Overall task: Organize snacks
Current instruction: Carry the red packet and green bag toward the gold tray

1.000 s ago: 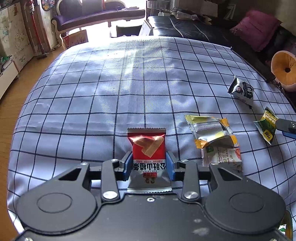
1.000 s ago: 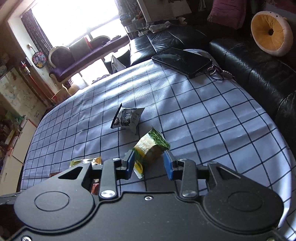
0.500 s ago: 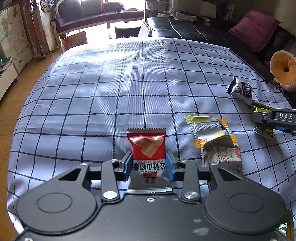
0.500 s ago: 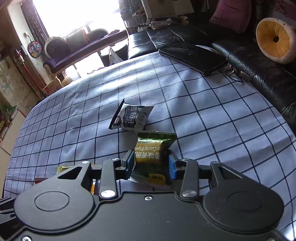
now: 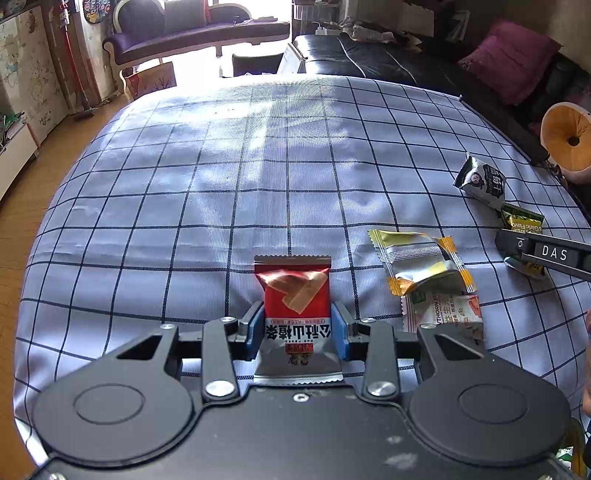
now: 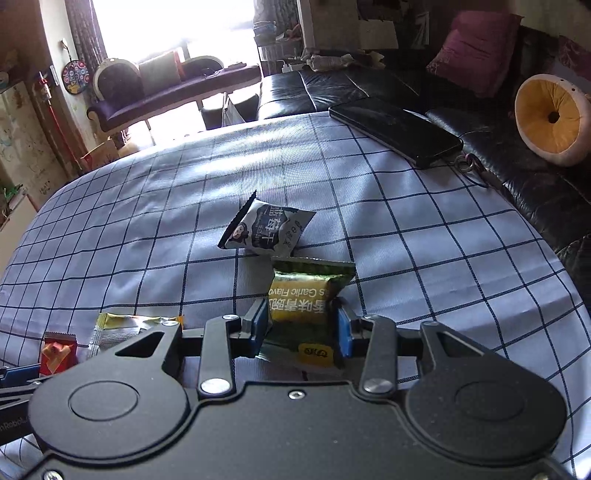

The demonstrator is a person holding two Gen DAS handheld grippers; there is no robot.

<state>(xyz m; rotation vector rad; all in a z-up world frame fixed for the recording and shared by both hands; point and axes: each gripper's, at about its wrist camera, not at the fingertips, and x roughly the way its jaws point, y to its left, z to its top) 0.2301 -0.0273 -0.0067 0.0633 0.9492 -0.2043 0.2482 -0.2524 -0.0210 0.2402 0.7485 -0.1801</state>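
Left gripper [image 5: 298,329] clamped red packet [image 5: 296,295], right gripper [image 6: 301,328] clamped green packet [image 6: 307,299]; slippery foil risked sliding from fingers.

Sunlit living room beyond a checked cloth

Ahead, a bright window [image 6: 177,33] backs a purple upholstered bench [image 5: 199,33]; a black leather sofa [image 6: 535,177] runs right.

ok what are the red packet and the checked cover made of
Red packet: looks like glossy plastic film with a silvery foil-like bottom; it shows glare, crinkles and zigzag sealed ends. It sits between the left claw's blue pads. Checked cover: looks like matte woven fabric, with a fine ribbed weave and soft creases.
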